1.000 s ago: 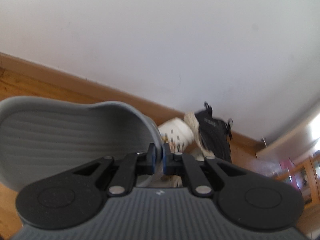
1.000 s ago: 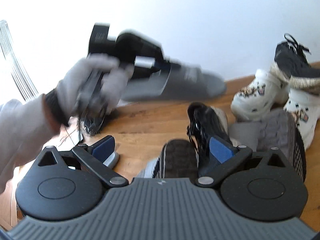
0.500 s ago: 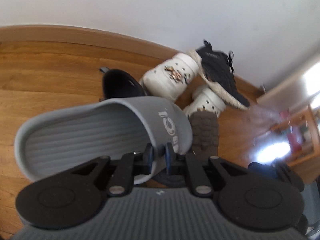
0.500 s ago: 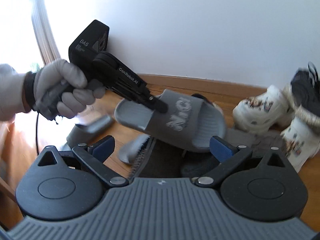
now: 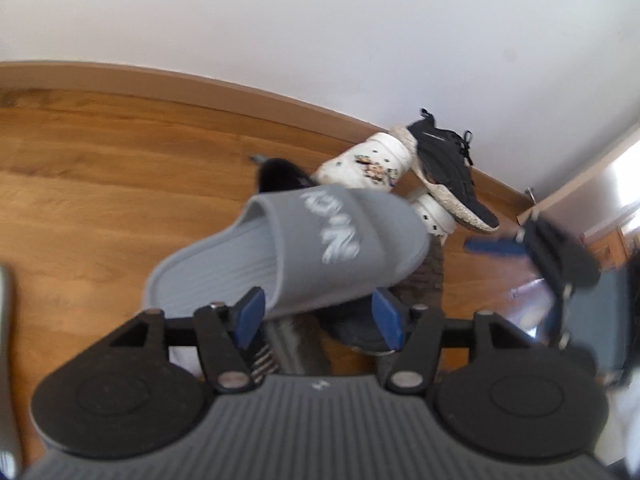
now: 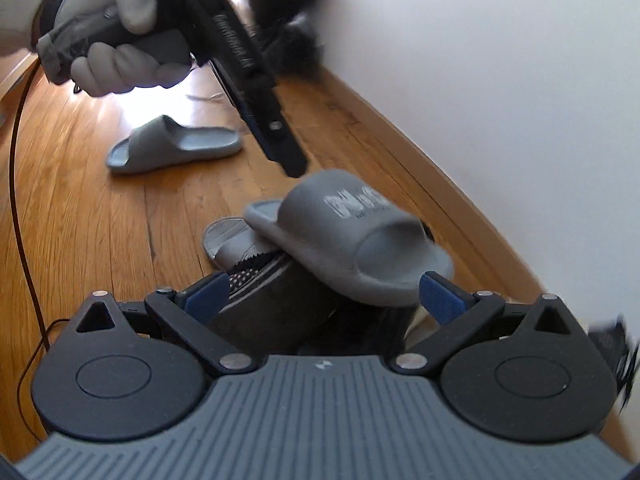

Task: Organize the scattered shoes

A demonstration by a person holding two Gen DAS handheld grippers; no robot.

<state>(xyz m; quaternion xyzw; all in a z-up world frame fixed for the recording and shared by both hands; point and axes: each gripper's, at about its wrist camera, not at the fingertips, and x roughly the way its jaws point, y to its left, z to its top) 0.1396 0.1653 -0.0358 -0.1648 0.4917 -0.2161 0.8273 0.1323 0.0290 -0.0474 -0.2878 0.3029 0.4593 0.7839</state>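
Note:
A grey slide with white lettering (image 5: 304, 248) lies tilted on top of a heap of shoes near the wall. My left gripper (image 5: 318, 314) hovers just behind the slide's heel. Its jaws are opening, and the blue pads (image 5: 250, 312) stand clear of the slide on either side. In the right wrist view the same slide (image 6: 352, 236) rests on a dark shoe (image 6: 272, 304) and another grey slide (image 6: 226, 240). The left gripper (image 6: 294, 166), held by a gloved hand (image 6: 108, 40), hangs just above it. My right gripper (image 6: 322, 294) is open over the heap, gripping nothing.
A plain grey slide (image 6: 176, 148) lies alone on the wooden floor further left. Two white clogs (image 5: 368, 160), a black sneaker (image 5: 448, 164) and a brown knit shoe (image 5: 428, 276) crowd the heap by the skirting board (image 5: 200, 88). A black cable (image 6: 20, 200) trails across the floor.
The left gripper carried the lettered slide over the heap, then spread its jaws and let it go; the slide now rests on the heap. The right gripper rolled and swung along the wall.

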